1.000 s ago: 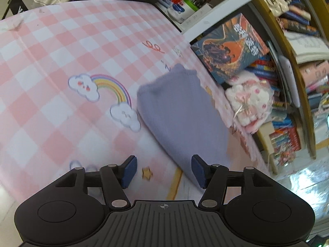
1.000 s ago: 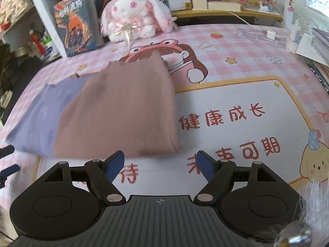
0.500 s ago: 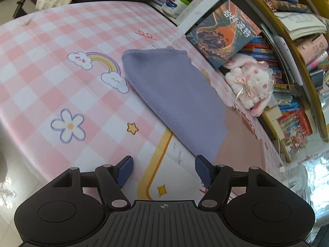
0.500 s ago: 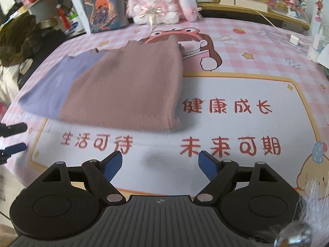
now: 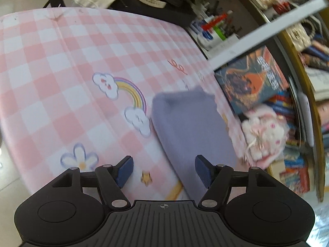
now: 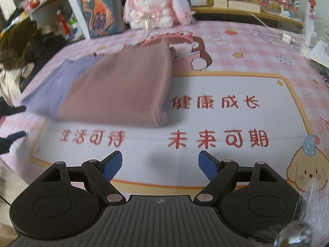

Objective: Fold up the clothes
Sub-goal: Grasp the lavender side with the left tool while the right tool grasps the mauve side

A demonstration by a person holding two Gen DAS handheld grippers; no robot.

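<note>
One garment (image 6: 115, 90), pink w/ lilac part, lies folded flat on mat (image 6: 226, 86); fold looks approx. done. Left gripper (image 5: 164, 169) & right gripper (image 6: 160, 164): jaws apart, empty, near its edge.

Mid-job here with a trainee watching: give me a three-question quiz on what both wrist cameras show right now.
1. True or false: the right gripper is clamped on the folded mauve-and-lavender fleece garment.
2. What does the garment lie on? A) wooden floor B) pink checked cartoon mat C) metal tray
3. Fill in: the white-and-pink plush rabbit sits at the mat's far edge, beyond the ____.

Key: 1 false, both it and the left gripper are open and empty; 2 B; 3 garment.
</note>
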